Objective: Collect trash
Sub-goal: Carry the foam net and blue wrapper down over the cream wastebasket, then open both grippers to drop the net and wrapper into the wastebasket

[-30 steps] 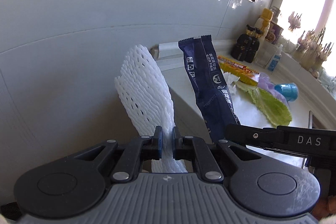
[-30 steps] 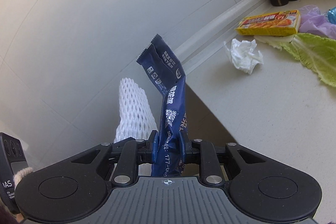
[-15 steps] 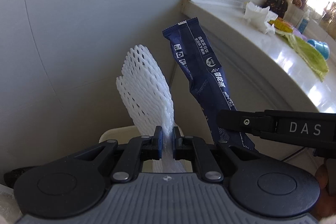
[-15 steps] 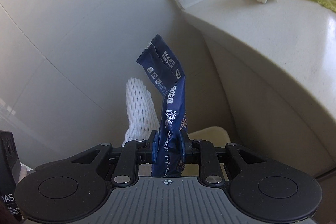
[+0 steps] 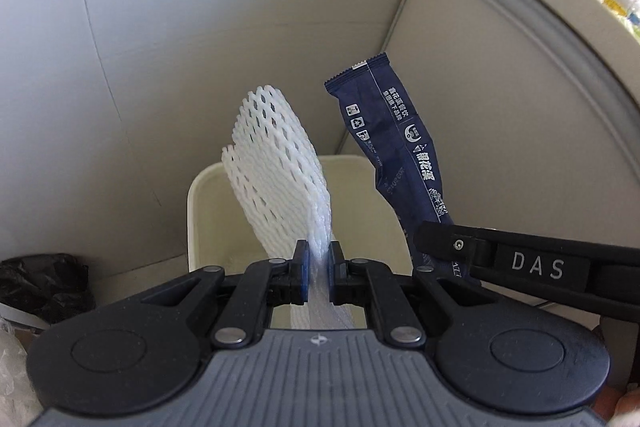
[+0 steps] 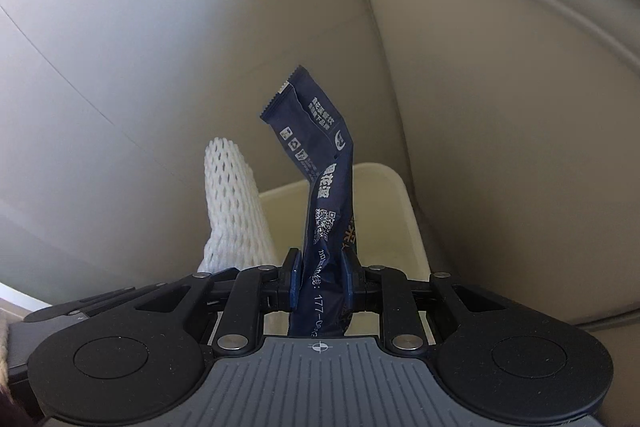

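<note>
With the left gripper (image 5: 318, 269) clamped on the white foam net (image 5: 276, 171) and the right gripper (image 6: 320, 279) clamped on the dark blue wrapper (image 6: 320, 187), both pieces stand lengthwise ahead of the fingertips, directly over the cream bin (image 5: 200, 195) below, neither hand clearly nearer.

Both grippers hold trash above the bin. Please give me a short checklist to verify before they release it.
1. left gripper shut on the white foam net: ok.
2. right gripper shut on the blue wrapper: ok.
3. cream bin open below both items: ok.
4. Foam net is over the bin opening: ok.
5. Wrapper is fully over the opening, not over the rim: cannot tell.
6. Bin has room inside: cannot tell, the inside is mostly hidden.
</note>
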A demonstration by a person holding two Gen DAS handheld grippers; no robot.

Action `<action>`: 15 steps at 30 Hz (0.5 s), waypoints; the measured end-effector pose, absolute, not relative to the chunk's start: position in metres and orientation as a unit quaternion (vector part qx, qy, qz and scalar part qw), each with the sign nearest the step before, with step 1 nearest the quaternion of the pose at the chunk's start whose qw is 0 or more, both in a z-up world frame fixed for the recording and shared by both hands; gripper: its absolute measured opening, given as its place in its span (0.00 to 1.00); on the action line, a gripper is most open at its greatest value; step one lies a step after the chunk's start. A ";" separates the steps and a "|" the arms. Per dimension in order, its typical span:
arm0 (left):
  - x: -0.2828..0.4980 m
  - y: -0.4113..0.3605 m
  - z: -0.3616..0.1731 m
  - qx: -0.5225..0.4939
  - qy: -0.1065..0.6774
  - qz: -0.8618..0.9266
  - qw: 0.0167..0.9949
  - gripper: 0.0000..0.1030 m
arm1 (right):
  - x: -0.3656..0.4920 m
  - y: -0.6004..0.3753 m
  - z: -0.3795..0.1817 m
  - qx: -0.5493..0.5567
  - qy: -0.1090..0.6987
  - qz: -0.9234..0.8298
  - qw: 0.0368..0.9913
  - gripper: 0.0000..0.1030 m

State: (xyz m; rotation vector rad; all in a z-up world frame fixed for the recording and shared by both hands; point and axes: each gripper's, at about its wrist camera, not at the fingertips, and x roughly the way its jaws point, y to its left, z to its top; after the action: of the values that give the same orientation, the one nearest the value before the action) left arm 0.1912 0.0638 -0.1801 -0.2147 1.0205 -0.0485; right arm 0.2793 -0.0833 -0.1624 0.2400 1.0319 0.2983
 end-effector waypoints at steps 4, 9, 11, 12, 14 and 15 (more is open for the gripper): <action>0.210 0.060 -0.196 -0.104 0.496 -0.018 0.862 0.08 | 0.293 -0.071 -0.178 0.097 0.508 0.146 0.844 0.20; 0.237 0.055 -0.211 -0.099 0.509 -0.014 0.855 0.08 | 0.311 -0.056 -0.198 0.076 0.531 0.145 0.831 0.20; 0.240 0.056 -0.214 -0.099 0.515 -0.015 0.851 0.08 | 0.318 -0.051 -0.206 0.067 0.540 0.145 0.826 0.20; 0.242 0.053 -0.215 -0.099 0.517 -0.017 0.850 0.08 | 0.322 -0.051 -0.209 0.063 0.545 0.145 0.823 0.21; 0.246 0.047 -0.217 -0.096 0.522 -0.019 0.847 0.08 | 0.330 -0.048 -0.215 0.057 0.557 0.144 0.816 0.21; 0.250 0.045 -0.217 -0.093 0.526 -0.019 0.845 0.08 | 0.333 -0.047 -0.217 0.054 0.564 0.144 0.811 0.21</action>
State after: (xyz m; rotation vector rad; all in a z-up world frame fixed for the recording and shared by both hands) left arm 0.2503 0.0449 -0.2173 -0.1969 1.1094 -0.0400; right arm 0.3327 -0.0466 -0.2174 0.1153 1.2045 0.3068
